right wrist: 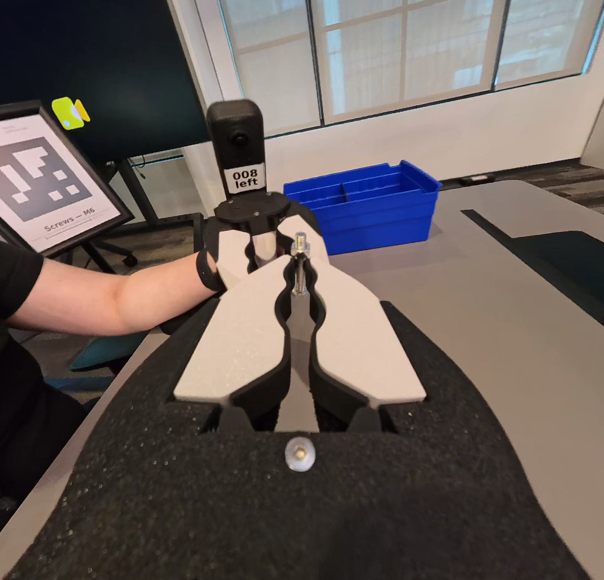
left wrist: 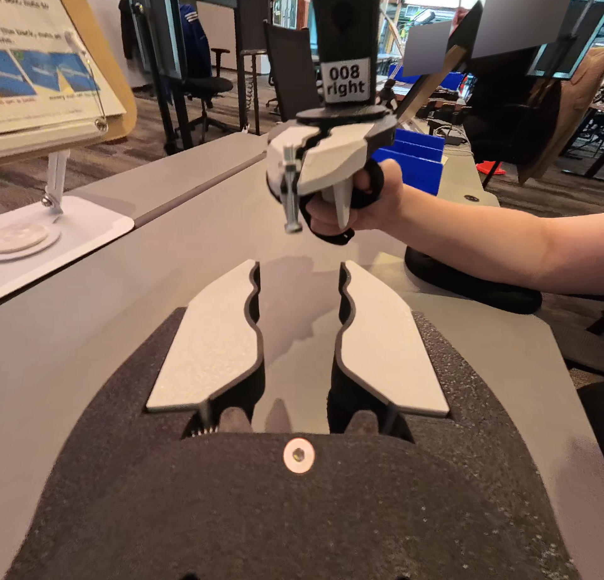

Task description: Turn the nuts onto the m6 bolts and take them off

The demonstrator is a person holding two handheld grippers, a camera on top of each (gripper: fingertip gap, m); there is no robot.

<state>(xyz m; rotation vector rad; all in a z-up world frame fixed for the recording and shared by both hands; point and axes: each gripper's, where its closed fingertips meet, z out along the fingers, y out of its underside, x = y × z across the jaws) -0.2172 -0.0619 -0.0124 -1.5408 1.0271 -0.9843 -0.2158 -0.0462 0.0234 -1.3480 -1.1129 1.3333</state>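
My right gripper (right wrist: 300, 263) is shut on a silver M6 bolt (right wrist: 299, 276) and holds it upright above the grey table (right wrist: 457, 303). The threaded end points up and the head hangs below the fingers. A nut (right wrist: 301, 249) sits on the thread near the top, just above the fingertips. My left gripper (left wrist: 300, 267) is open and empty, its fingers wide apart over the table. In the left wrist view the right gripper (left wrist: 294, 159) is ahead and higher, with the bolt (left wrist: 291, 198) hanging down and the nut (left wrist: 289, 164) at the fingertips. The left gripper (right wrist: 264, 247) shows open just behind the bolt.
A blue divided bin (right wrist: 376, 218) stands on the table behind the grippers; it also shows in the left wrist view (left wrist: 411, 159). An instruction sheet on a white stand (left wrist: 65, 224) is at the left. A framed marker sign (right wrist: 49, 188) stands off the table. A person's forearms hold both grippers.
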